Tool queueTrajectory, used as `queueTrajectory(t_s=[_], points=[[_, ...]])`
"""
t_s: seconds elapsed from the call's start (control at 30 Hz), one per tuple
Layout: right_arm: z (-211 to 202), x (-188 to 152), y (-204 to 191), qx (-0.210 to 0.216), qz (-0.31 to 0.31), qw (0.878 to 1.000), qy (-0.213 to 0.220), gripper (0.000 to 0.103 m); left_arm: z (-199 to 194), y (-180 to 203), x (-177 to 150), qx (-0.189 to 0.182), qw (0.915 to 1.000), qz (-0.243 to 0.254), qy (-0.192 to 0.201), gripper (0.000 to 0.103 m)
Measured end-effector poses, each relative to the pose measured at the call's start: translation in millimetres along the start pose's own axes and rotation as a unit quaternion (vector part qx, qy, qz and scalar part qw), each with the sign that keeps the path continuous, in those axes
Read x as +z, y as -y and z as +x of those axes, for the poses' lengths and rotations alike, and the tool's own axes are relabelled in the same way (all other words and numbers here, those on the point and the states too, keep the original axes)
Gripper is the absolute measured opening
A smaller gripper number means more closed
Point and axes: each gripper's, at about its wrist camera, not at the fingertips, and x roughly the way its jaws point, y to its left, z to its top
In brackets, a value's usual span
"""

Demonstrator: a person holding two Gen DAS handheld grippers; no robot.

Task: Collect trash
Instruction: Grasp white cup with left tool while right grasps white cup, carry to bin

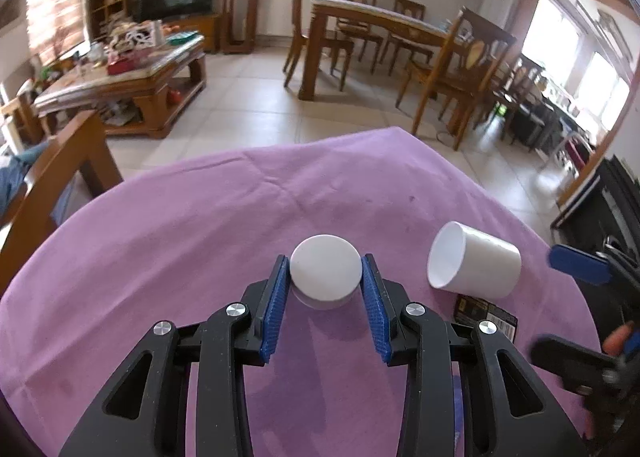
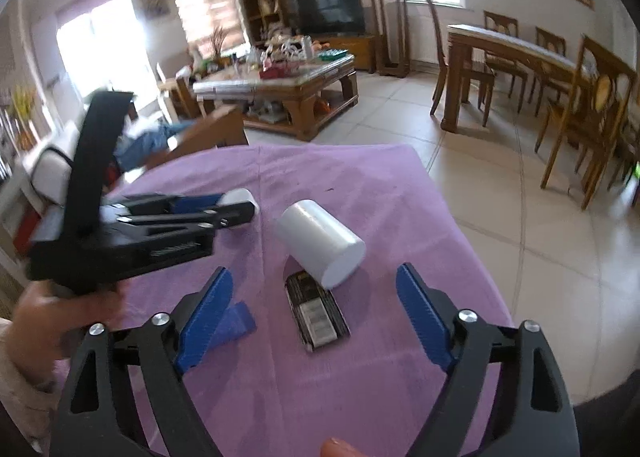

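My left gripper (image 1: 325,277) is shut on an upturned white paper cup (image 1: 325,272), its blue pads touching both sides, just above the purple tablecloth (image 1: 180,225). In the right wrist view the left gripper (image 2: 236,205) holds that cup (image 2: 242,199) at the left. A second white cup (image 1: 474,263) lies on its side to the right, also in the right wrist view (image 2: 322,243). A dark flat wrapper (image 2: 318,313) lies below it, partly hidden in the left view (image 1: 486,315). My right gripper (image 2: 314,305) is open, jaws wide around the wrapper and lying cup.
A small blue piece (image 2: 236,323) lies on the cloth near the right gripper's left finger. A wooden chair back (image 1: 60,177) stands at the table's left. A coffee table (image 1: 132,73) and dining table with chairs (image 1: 384,29) stand beyond on tiled floor.
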Motion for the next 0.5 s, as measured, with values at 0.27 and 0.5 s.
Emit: queueTrajectory(t_s=[0.27, 0.5], points=[[42, 18, -20, -0.054, -0.082, 0.995, -0.034, 0.081, -20, -7, 0, -0.005, 0.9995, -0.02, 0.023, 0.037], [40, 15, -16, -0.046, -0.068, 0.996, -0.047, 0.058, -29, -14, -4, -0.009, 0.9992, -0.022, 0.032, 0.037]])
